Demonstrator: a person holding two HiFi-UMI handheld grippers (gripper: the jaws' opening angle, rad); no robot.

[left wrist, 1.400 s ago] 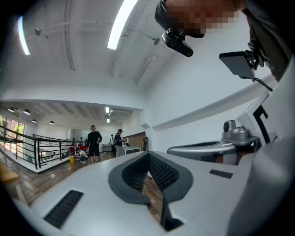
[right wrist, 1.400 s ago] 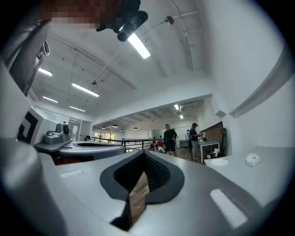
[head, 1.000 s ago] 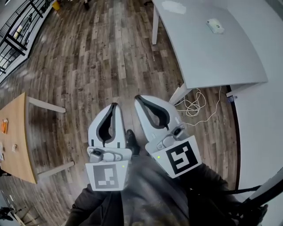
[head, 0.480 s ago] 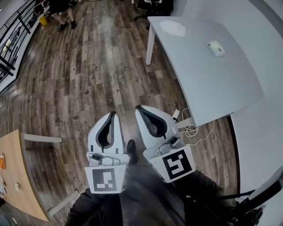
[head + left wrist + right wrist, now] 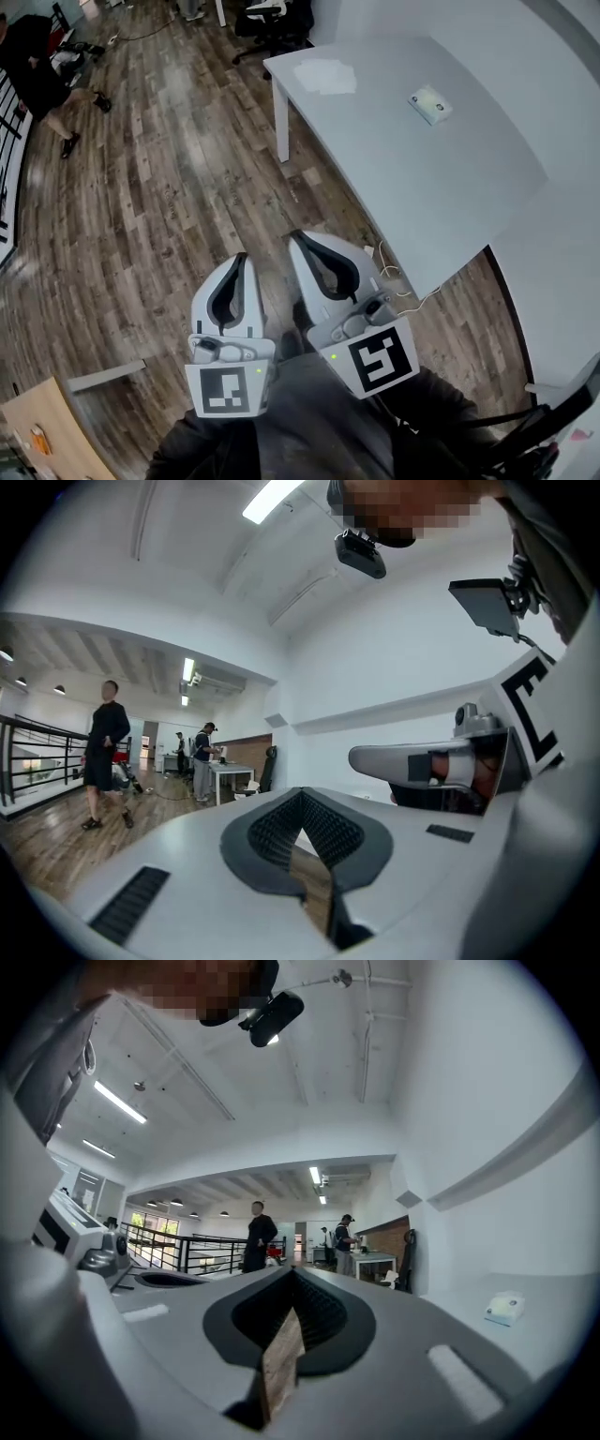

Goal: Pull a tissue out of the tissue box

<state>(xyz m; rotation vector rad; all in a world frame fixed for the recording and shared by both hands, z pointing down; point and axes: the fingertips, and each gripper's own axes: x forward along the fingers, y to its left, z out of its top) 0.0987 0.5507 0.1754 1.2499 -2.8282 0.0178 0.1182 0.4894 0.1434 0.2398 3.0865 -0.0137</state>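
At the far left a person [image 5: 37, 66] walks across the floor [image 5: 169, 187], someone who was out of sight a second ago. The desk [image 5: 42, 436] that filled the left edge has slid down to the bottom corner, so the wearer has plainly turned and moved on.

The left gripper [image 5: 239, 262] is held out level at waist height, clenched with nothing in it; its own view shows only floor through the slit behind the tips. Just beside it the right gripper [image 5: 298, 240] is the same, pressed together and empty. The two have kept side by side all the way.

To their right, the table [image 5: 412, 187] has swung round and come closer: its near edge now sits just past the right gripper, above a loose cable [image 5: 394, 279]. A pale sheet [image 5: 325, 75] lies near the table's far corner. The box [image 5: 429, 104], small and white and most likely the tissue box, sits on the table toward its far side, well apart from both grippers; the right gripper view catches it off to the right.

I'd say this is the approach: the box is nearer than before but not within reach, and a gripper must open before any tissue can be pinched.
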